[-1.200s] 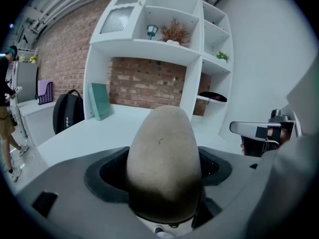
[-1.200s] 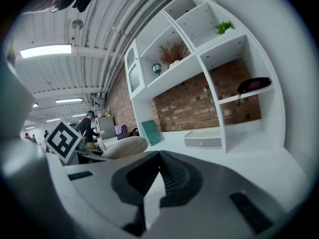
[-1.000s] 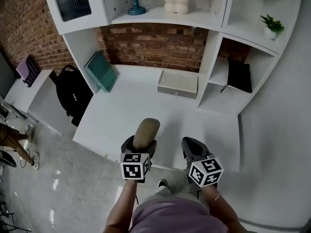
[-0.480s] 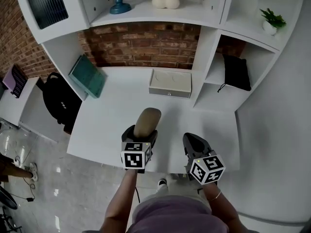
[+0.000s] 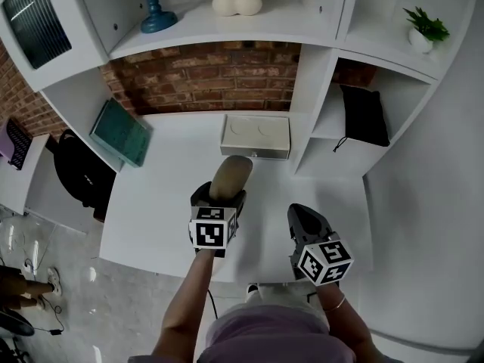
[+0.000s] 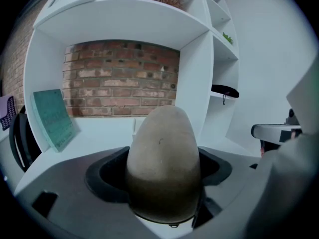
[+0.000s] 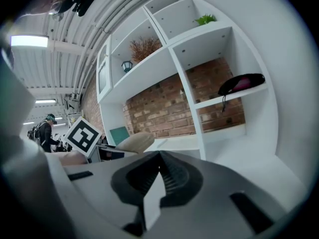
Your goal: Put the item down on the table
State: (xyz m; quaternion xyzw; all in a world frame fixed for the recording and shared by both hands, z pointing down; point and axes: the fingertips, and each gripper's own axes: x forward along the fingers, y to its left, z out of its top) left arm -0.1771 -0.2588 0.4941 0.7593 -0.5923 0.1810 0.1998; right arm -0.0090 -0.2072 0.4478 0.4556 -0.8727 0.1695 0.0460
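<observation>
Shelving (image 5: 318,74) in white frames the scene, and under it lies the white table (image 5: 162,203), with a pale flat box (image 5: 255,136) at its back by the brick wall. The item (image 5: 230,177), a tan egg-shaped lump, is over the table's middle, just short of that box. It is clamped in the left gripper (image 5: 218,197) and seemingly clear of the surface. We judge it stiff and matte, perhaps stone-like and of some weight. Its rounded skin gives the jaws little to bite, and it could roll once set down, so we would keep the hold low on its broad end and lower it gently. Only the left gripper view shows the jaws cupping the item's thick lower part, narrow end forward; only the head view shows where it stands over the table. The right gripper (image 5: 301,218) hangs over the table's front, and its own view shows its jaws pressed together with nothing between.
</observation>
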